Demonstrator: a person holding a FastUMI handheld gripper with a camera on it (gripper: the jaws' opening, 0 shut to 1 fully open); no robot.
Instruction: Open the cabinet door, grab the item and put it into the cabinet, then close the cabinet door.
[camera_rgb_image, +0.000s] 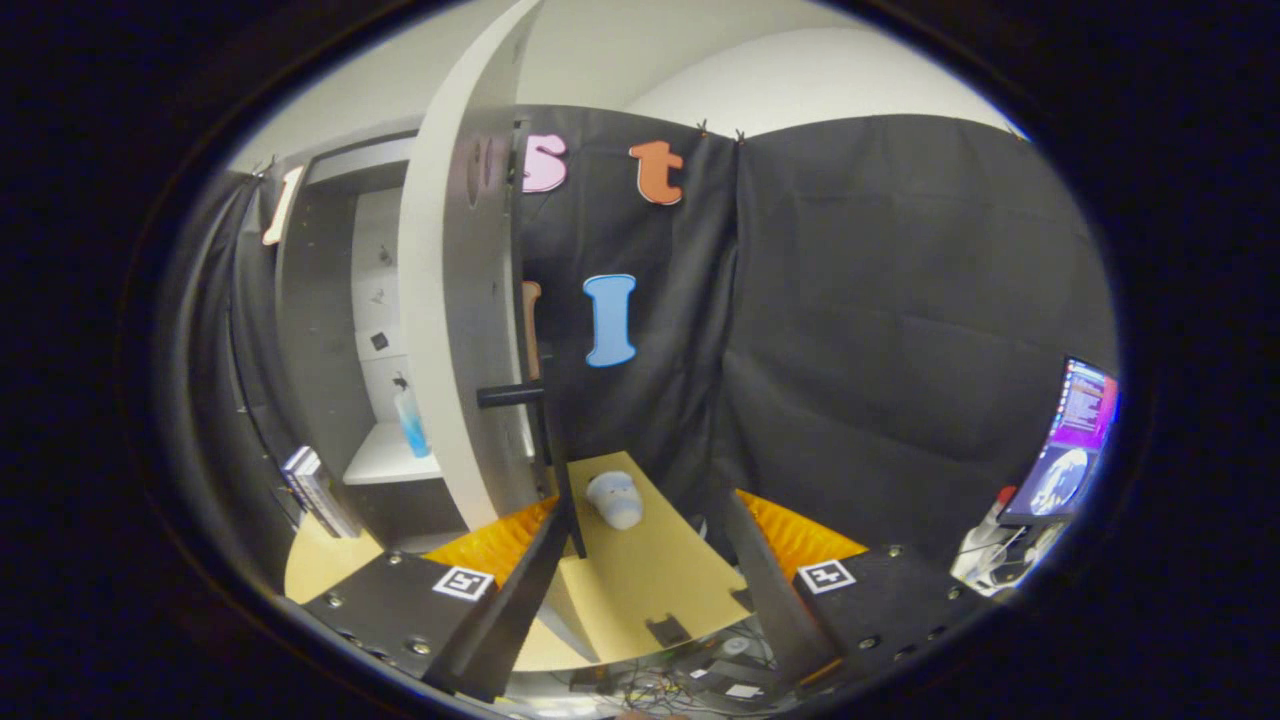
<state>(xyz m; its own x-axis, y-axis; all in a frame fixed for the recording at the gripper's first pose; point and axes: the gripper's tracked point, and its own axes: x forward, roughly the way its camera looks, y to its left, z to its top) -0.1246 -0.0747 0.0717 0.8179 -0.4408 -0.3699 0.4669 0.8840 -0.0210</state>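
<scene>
Gaping wide, the gripper (640, 570) is holding nothing, its fingers (510, 600) hanging above the table (650, 590). Just ahead, the white item (615, 499) is sitting on the table. Beyond, the cabinet door (455, 300) is standing open, a blue bottle (411, 420) showing inside.

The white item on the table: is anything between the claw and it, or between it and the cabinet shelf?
Nothing visible blocks the open claw from the white item, which sits on the table just ahead of the fingers. The open cabinet door stands edge-on between item and shelf, so go around its edge. A blue bottle already stands on the shelf.
</scene>
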